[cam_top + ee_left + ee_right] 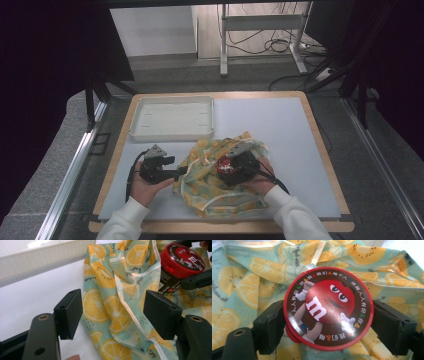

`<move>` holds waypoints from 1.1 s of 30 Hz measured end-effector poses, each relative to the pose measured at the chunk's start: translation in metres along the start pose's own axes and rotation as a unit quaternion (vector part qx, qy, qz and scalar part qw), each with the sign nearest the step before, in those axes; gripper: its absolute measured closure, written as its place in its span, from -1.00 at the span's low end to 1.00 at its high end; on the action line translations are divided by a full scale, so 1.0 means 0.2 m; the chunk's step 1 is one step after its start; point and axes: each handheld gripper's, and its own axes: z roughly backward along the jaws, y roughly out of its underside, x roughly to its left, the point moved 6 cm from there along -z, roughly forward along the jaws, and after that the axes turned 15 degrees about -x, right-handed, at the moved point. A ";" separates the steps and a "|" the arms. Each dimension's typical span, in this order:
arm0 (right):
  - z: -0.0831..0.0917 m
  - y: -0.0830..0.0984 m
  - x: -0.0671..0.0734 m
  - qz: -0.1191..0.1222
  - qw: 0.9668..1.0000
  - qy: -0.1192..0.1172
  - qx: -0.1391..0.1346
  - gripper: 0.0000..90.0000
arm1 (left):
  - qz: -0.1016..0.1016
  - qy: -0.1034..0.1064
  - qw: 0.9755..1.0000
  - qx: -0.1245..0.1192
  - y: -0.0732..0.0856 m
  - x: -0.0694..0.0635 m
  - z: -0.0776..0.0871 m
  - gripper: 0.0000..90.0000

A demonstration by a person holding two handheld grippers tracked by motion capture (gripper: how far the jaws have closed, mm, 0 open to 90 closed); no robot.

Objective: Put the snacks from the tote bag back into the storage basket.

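Though clamped, candy tub body seemingly hidden.

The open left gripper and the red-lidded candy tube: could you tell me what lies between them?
In the left gripper view, folds of the lemon-print cloth bag lie between the left gripper and the candy tube.

White tray empty, far-left on table.

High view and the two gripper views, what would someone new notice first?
The eye goes first to the red-lidded candy tube, clamped between the jaws of the right gripper over the middle of the table. Under it lies the crumpled lemon-print cloth bag, bright yellow and teal on the pale mat. The left gripper is open at the bag's left edge, and a white tray sits behind at the back left.
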 end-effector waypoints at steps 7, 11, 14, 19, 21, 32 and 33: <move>0.00 0.00 0.00 0.004 1.000 -0.004 0.003 -0.44 | 0.002 -0.002 1.000 -0.003 -0.01 0.01 0.01 -0.29; 0.00 0.00 0.00 0.006 1.000 -0.005 0.004 -0.44 | 0.001 -0.002 1.000 -0.003 -0.01 0.01 0.01 -0.29; 0.00 0.00 0.00 0.006 1.000 -0.001 0.003 -0.44 | 0.001 -0.001 1.000 -0.003 0.00 0.01 0.01 -0.29; 0.02 -0.01 -0.01 0.003 1.000 -0.001 -0.004 -0.43 | 0.001 -0.002 1.000 -0.002 0.00 0.02 0.01 -0.29; 0.03 -0.02 -0.01 0.002 1.000 -0.003 -0.006 -0.43 | 0.002 -0.002 1.000 -0.002 0.00 0.02 0.01 -0.29; 0.10 -0.06 -0.01 0.000 1.000 -0.009 -0.025 -0.43 | 0.002 -0.002 1.000 -0.001 0.00 0.02 0.01 -0.29; 0.11 -0.07 -0.01 0.000 1.000 -0.009 -0.026 -0.43 | 0.003 -0.002 1.000 -0.001 0.00 0.02 0.01 -0.29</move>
